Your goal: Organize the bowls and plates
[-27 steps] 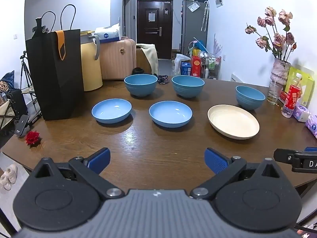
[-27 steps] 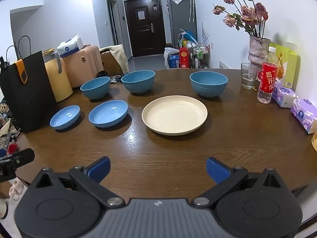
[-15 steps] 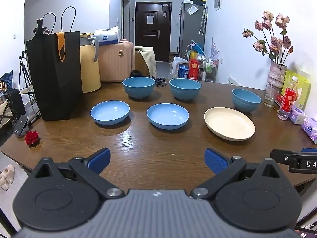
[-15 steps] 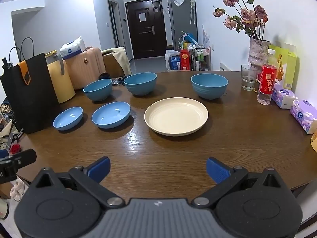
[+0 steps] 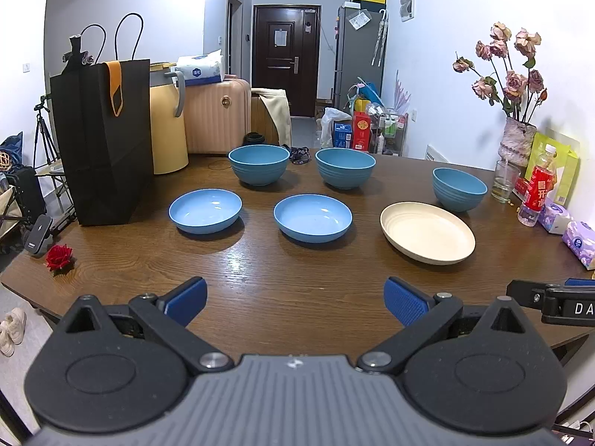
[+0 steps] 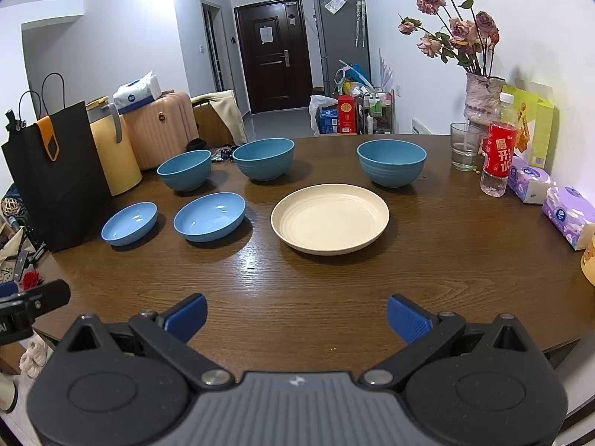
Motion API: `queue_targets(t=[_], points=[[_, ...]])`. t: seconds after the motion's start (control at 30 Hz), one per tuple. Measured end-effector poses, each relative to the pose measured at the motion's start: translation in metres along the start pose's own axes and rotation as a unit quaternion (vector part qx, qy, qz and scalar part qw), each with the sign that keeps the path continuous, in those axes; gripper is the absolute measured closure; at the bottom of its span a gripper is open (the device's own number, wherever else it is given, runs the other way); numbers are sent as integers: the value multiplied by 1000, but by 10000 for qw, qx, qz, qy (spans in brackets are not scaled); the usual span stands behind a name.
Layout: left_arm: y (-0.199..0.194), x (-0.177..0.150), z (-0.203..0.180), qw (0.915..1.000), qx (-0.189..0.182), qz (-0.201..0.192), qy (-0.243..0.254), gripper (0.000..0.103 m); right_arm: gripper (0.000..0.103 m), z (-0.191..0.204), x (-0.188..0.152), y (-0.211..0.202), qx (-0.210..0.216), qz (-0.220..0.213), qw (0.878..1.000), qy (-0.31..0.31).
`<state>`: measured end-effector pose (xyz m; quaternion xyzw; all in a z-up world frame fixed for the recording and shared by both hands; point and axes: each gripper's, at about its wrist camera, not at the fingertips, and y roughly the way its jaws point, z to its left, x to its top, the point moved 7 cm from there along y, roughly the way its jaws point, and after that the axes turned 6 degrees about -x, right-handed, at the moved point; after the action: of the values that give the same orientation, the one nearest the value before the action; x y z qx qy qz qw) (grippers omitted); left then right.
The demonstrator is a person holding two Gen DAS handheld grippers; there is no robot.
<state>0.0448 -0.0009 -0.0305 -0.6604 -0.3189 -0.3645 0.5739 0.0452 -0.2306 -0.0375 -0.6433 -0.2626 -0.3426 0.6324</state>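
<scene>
Tabletop [image 6: 427, 260]: dark wood, your room's door [image 6: 273, 54] beyond its far edge.
Count: three deep bowls [image 6: 391, 162], two shallow bowls [image 6: 209, 216], one cream plate [image 6: 330, 218].
Tools: your left tool [image 5: 295, 299] and right tool [image 6: 296, 316] both released, empty.

Far left of the claw, a black paper bag [image 5: 106, 141] stands on the counter [image 5: 297, 282]; far right, a red-labelled bottle [image 6: 496, 156] beside a vase of dried roses [image 6: 479, 98].

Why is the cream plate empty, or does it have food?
Empty. The cream plate shows only its bare ridged inside, with nothing lying in it.
</scene>
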Motion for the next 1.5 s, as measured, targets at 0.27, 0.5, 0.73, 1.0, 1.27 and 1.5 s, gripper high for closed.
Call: queue_targets(t=[0.27, 0.5, 0.73, 1.0, 1.27, 1.5], points=[[-1, 1, 0, 10000, 1, 1, 0, 0, 0, -1, 1, 1, 5, 3, 10000, 1], [-3, 2, 1, 10000, -5, -11, 6, 0, 0, 0, 1, -3, 24, -20, 10000, 12], [-6, 4, 3, 10000, 27, -27, 13, 0, 0, 0, 3, -3, 60, -15, 10000, 23], [-5, 4, 3, 10000, 33, -14, 16, 0, 0, -3, 3, -1, 97, 0, 9999, 36], [-3, 5, 3, 10000, 47, -11, 14, 0, 0, -4, 4, 2, 130, 0, 9999, 32], [-1, 6, 3, 10000, 77, -4, -7, 0, 0, -5, 3, 3, 160, 16, 9999, 34]])
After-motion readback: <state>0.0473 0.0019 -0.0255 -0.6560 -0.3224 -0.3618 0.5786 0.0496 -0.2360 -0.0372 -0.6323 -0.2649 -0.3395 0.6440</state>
